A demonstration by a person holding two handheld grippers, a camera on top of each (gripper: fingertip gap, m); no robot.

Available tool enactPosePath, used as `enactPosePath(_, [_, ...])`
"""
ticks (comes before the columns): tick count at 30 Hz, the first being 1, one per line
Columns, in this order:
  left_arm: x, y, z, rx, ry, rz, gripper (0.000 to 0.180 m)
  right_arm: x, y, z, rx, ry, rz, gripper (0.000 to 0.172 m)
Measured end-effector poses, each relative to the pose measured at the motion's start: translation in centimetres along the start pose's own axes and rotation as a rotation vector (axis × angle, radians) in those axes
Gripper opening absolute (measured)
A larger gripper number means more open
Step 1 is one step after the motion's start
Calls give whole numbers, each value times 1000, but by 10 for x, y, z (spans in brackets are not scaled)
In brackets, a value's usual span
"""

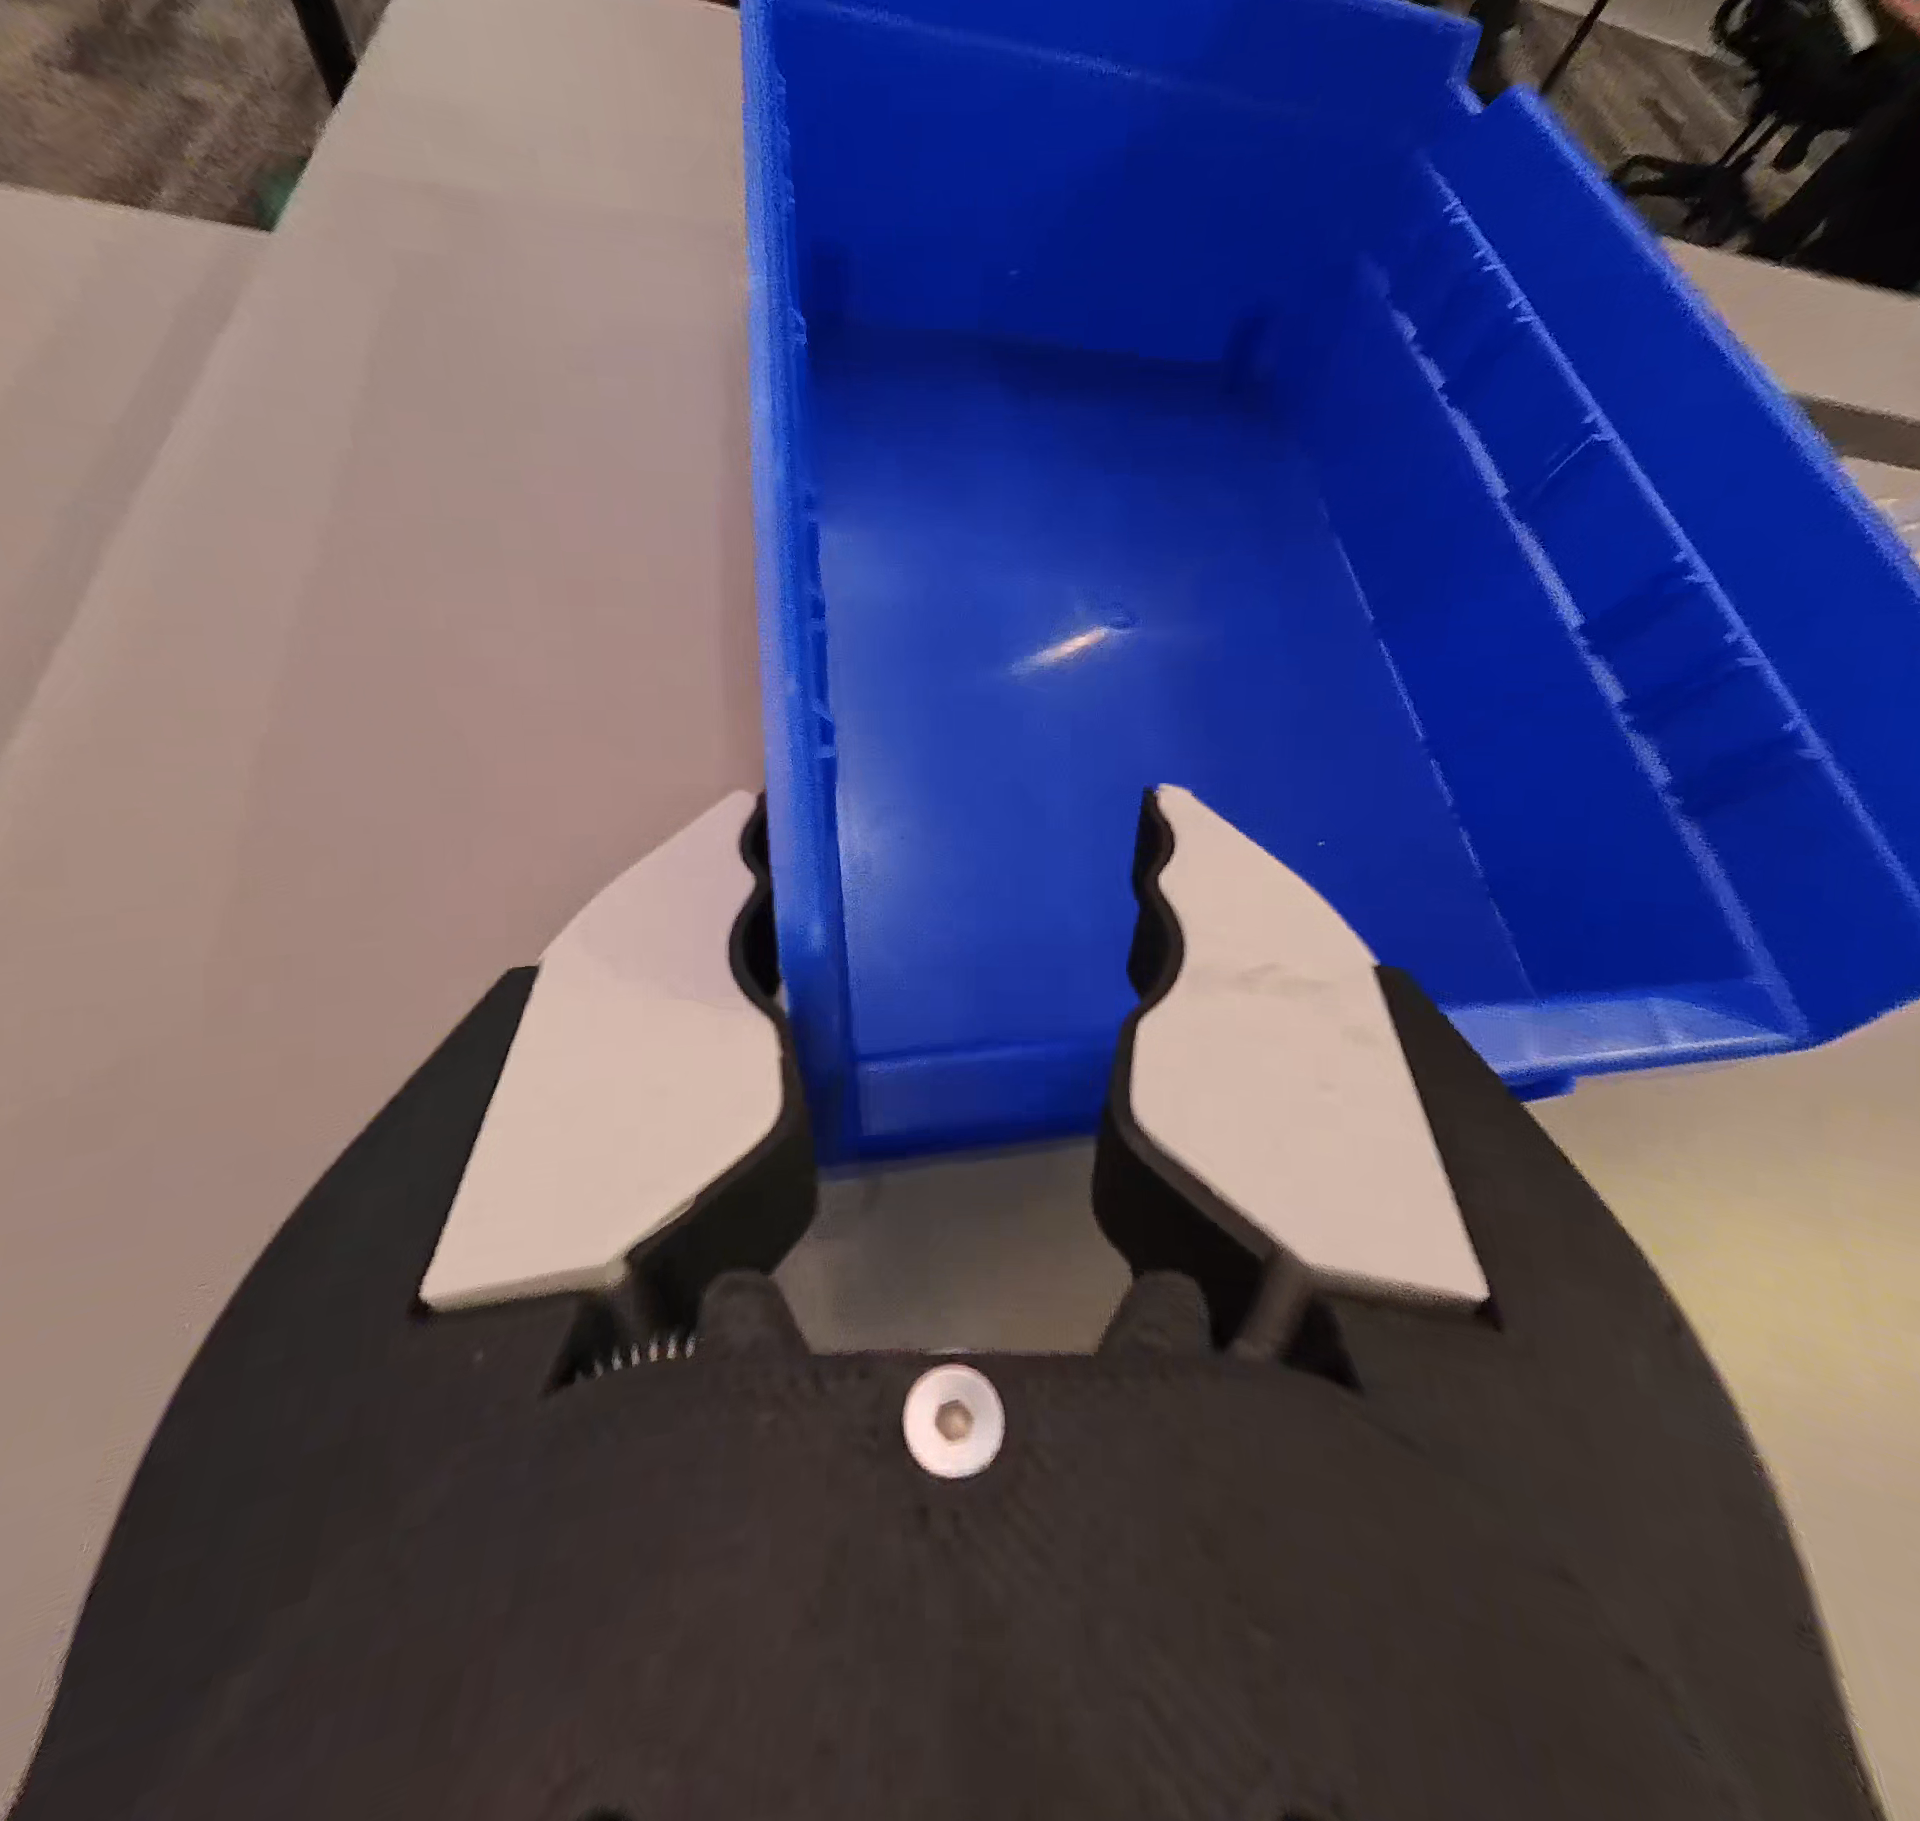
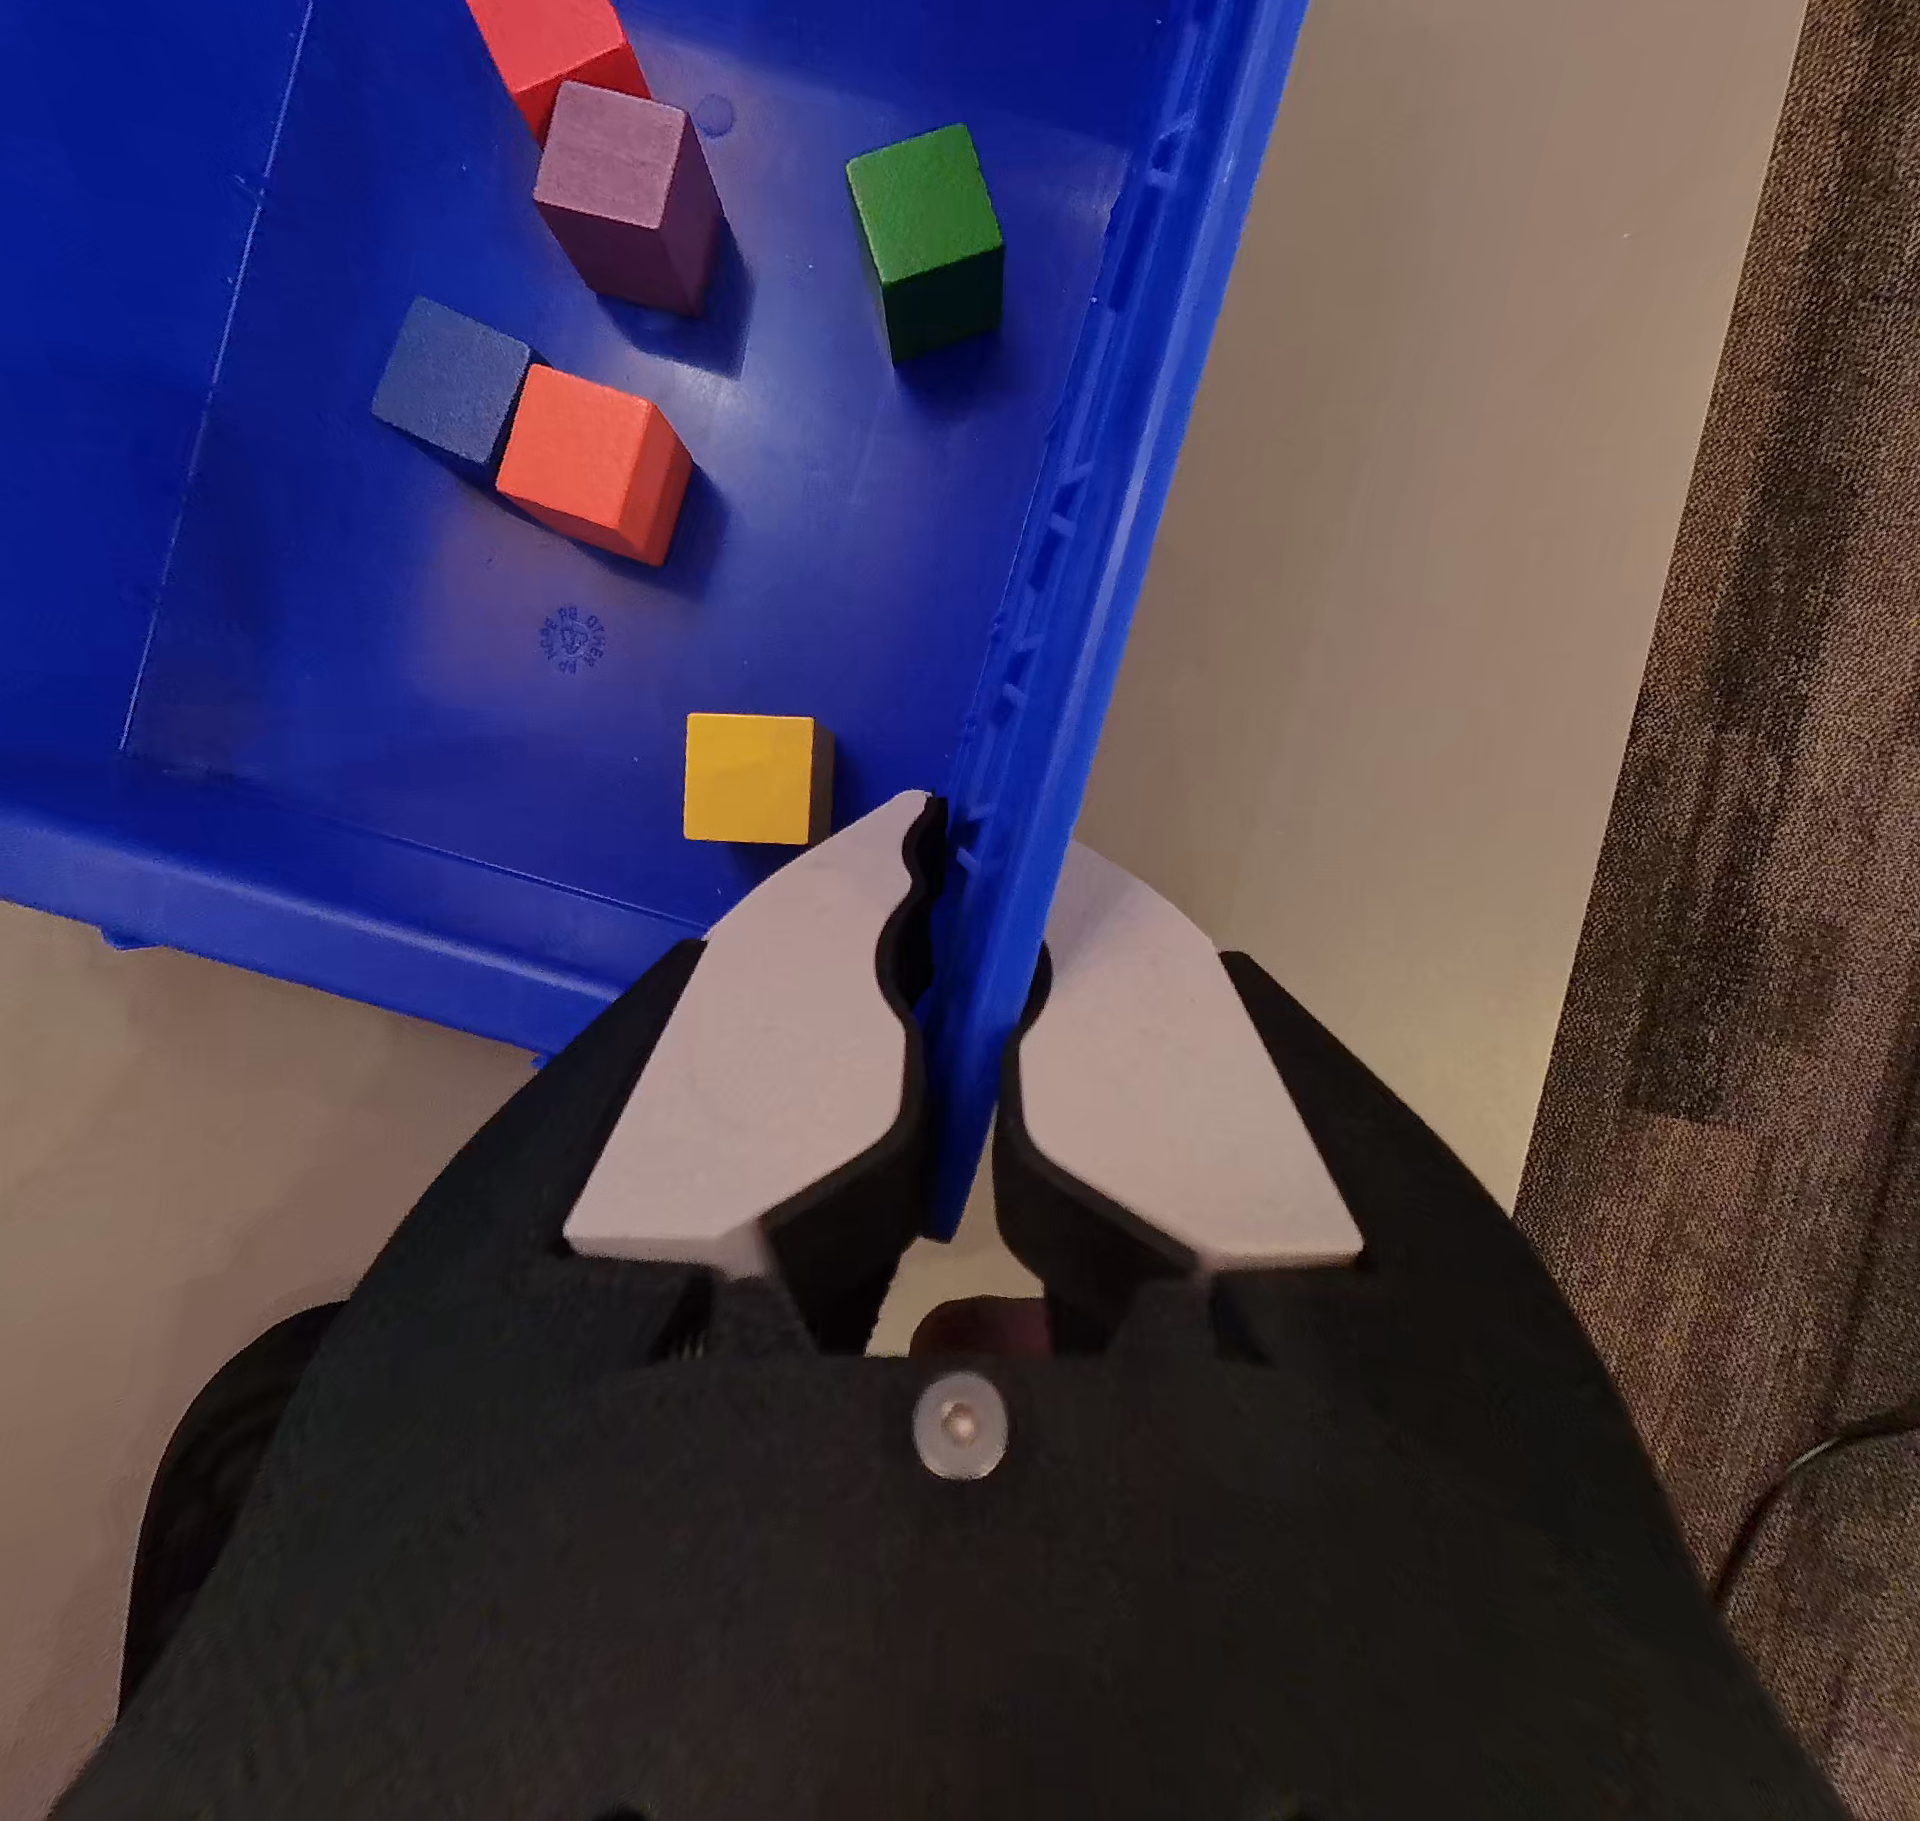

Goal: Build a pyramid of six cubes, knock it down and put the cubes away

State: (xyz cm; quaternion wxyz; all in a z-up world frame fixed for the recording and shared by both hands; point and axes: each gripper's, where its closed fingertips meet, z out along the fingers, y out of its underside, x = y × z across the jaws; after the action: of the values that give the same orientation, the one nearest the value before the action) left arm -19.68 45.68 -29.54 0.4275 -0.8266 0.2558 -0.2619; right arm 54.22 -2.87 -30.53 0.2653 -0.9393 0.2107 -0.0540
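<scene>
Right wrist view: the right gripper (image 2: 971, 924) is clamped on the side wall of the blue bin (image 2: 1049, 628), one finger inside the wall and one outside, with the inner pad (image 2: 914, 898) pressed flat against it. The wall runs forward and away between the fingertips, so its long axis lies in line with the fingers.

All six cubes rest on the bin floor, ahead and to the left of these fingers. The yellow cube (image 2: 750, 779) is nearest, just beside the inner fingertip and apart from it. The orange cube (image 2: 592, 462) touches the dark blue cube (image 2: 452, 379) further ahead. The purple cube (image 2: 629, 202) leans against the red cube (image 2: 545, 15), farthest forward. The green cube (image 2: 925, 233) stands alone, close to the held wall.

Left wrist view: the left gripper (image 1: 956, 836) straddles the opposite long wall of the bin at its near corner. The jaws stand wide. The outer finger (image 1: 665, 940) lies at the wall's outside face; the inner finger stands well clear inside, so nothing is gripped. No cubes show in this view. The bin floor extends straight ahead of the fingers on the grey table (image 1: 364, 628).

Assessment: building has not begun, or the cubes are already put away; the frames do not settle which. Any pick falls to the right side, as the cubes lie nearer those fingers.
</scene>
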Motion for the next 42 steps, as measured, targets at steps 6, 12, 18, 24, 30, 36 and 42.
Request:
enactPosePath(6, [-5,-1,-2,24,66,-114,40,0,0,0,-3,0,-2,8])
enactPosePath(12, [-7,-1,-4,21,64,-137,17,0,0,0,-7,4,-8,8])
enactPosePath(18, [-9,-2,-4,15,35,-107,12,0,0,1,-5,4,-6,8])
enactPosePath(24, [-10,-2,-5,19,14,-80,10,0,-1,1,1,6,-12,9])
enactPosePath(30, [-8,-1,-6,14,5,-57,9,1,-1,0,14,12,-21,23])
enactPosePath(36, [-5,0,-6,10,-1,-43,7,-2,-4,-1,48,17,-40,11])
enactPosePath(42, [-3,0,-7,6,-10,-26,5,1,-4,-1,35,23,-26,7])
